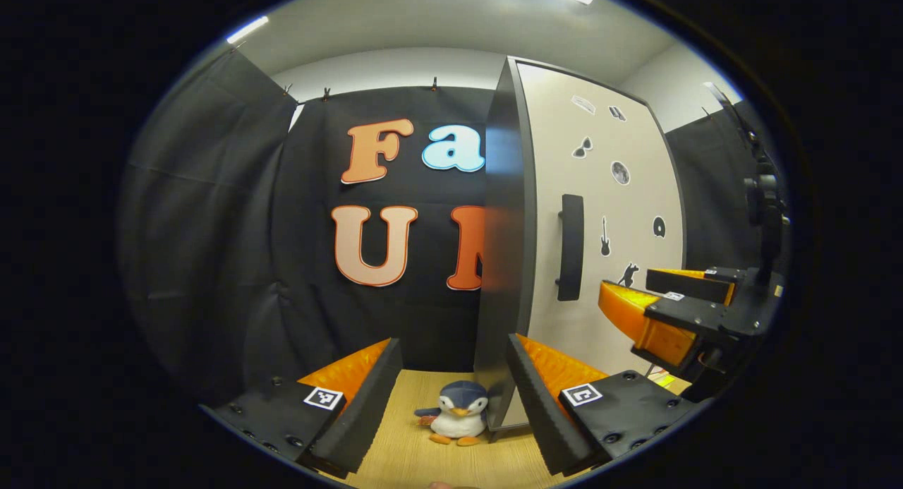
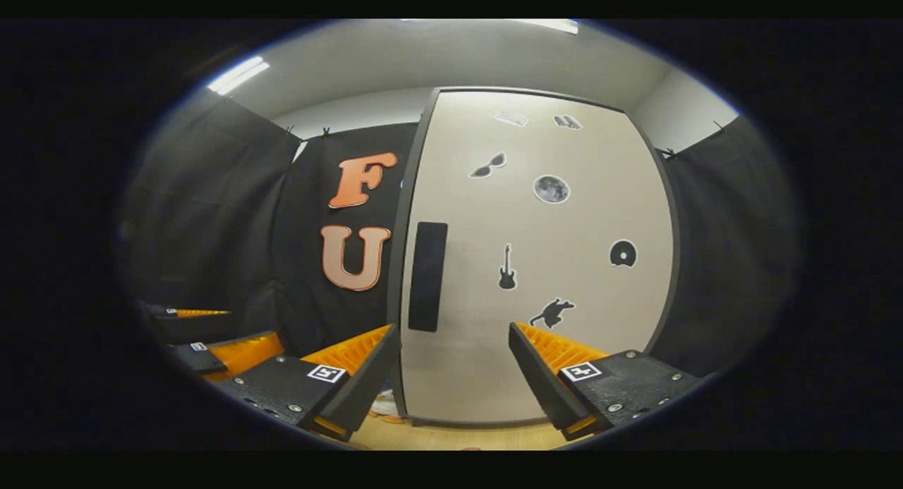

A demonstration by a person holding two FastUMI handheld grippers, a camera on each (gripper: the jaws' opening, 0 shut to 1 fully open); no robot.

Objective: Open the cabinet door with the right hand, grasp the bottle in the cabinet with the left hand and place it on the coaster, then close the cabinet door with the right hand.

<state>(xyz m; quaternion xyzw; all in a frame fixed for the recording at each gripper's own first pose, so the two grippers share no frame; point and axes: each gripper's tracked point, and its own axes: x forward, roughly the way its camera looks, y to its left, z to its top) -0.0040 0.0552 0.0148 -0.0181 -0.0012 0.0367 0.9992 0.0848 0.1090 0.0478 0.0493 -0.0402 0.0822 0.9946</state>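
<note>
Right gripper view faces the closed cabinet door [image 2: 536,263]; right gripper [image 2: 451,365], fingers apart and empty, should straddle the vertical handle [image 2: 427,276], clamp, and pull.

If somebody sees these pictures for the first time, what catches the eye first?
The tall pale cabinet door, shut, with a dark handle near its left edge and small stickers. Then a toy penguin on the wooden table at the cabinet's foot, between the open left gripper's fingers.
</note>
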